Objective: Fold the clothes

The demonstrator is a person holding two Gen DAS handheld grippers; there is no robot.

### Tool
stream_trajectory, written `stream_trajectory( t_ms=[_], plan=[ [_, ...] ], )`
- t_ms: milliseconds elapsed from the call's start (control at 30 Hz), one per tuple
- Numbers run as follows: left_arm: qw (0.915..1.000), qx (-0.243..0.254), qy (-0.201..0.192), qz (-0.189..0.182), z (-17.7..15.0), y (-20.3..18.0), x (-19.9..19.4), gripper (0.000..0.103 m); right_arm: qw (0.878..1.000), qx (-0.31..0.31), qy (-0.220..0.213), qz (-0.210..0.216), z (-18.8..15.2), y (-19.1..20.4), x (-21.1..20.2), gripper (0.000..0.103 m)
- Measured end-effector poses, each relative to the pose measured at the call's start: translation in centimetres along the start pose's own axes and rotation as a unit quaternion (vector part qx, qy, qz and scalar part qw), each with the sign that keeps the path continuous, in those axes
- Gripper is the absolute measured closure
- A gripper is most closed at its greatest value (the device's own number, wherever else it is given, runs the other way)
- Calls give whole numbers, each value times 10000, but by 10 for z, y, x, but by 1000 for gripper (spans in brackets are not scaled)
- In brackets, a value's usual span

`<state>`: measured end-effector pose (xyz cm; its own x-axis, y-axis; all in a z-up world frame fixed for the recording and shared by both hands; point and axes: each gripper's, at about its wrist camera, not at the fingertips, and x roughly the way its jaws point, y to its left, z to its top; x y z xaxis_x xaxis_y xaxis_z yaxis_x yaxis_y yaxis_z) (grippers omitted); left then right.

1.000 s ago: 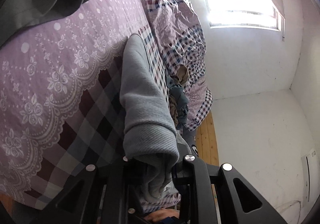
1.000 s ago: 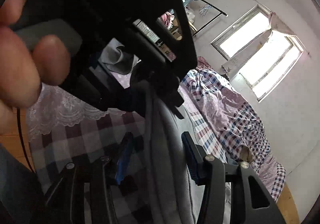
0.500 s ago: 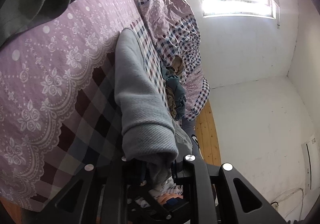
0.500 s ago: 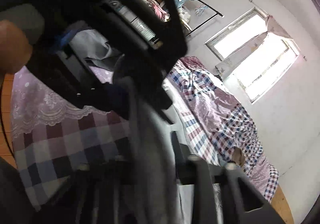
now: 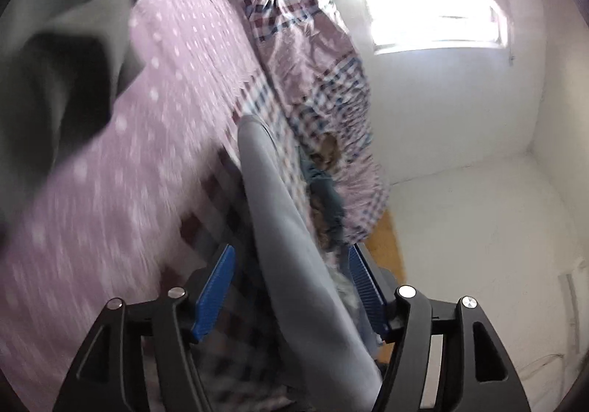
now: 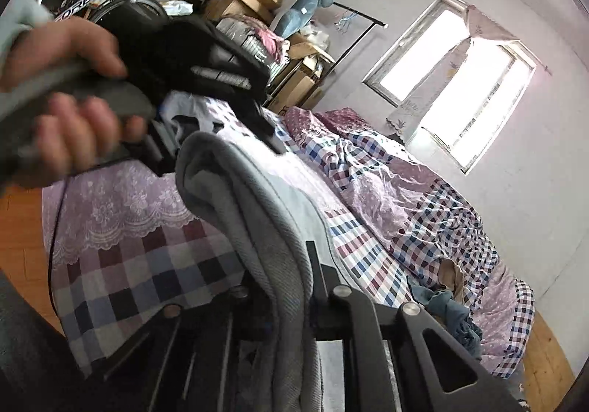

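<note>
My right gripper (image 6: 291, 287) is closing down hard on a bunched fold of the grey garment (image 6: 257, 213), its jaws almost together with the ribbed cloth pinched between them, because this hand is taking over the hold. My left gripper (image 5: 291, 287) is opening: its blue pads (image 5: 215, 288) stand well apart, and the grey cloth runs loose between them, touching neither that I can see, so that side no longer grips it. The garment lies as a long ridge along the near part of the bed (image 6: 121, 276), raised at my end and trailing away over the checked sheet toward the rumpled quilt (image 6: 412, 191). In the right wrist view my left hand (image 6: 70, 95) sits just beyond the garment's folded end, close enough that the two tools crowd each other; I judge the left needs to back off before I swing the cloth. The bed's near edge, with its lace-patterned border (image 6: 117, 213), drops to the wooden floor (image 6: 18, 228) on the left, so cloth dragged that way would slide off. The flat checked stretch beside the garment is the open room I have for laying it. A darker grey garment (image 5: 62, 81) lies farther up the bed on the left and a small heap of clothes (image 6: 445, 305) near the far edge, both well apart from my fold.
</note>
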<state>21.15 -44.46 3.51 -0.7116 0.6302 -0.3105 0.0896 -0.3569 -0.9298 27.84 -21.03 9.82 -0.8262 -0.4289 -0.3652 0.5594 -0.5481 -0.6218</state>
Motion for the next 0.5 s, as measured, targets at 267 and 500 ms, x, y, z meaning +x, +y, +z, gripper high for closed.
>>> stream_trajectory(
  t_ms=[267, 500],
  plan=[
    [9930, 105, 955, 693, 13, -5, 62, 40, 9994, 319, -85, -97, -3, -11, -23, 91],
    [9962, 219, 632, 566, 18, -35, 51, 91, 9981, 541, -199, -199, -5, -23, -34, 91]
  ],
)
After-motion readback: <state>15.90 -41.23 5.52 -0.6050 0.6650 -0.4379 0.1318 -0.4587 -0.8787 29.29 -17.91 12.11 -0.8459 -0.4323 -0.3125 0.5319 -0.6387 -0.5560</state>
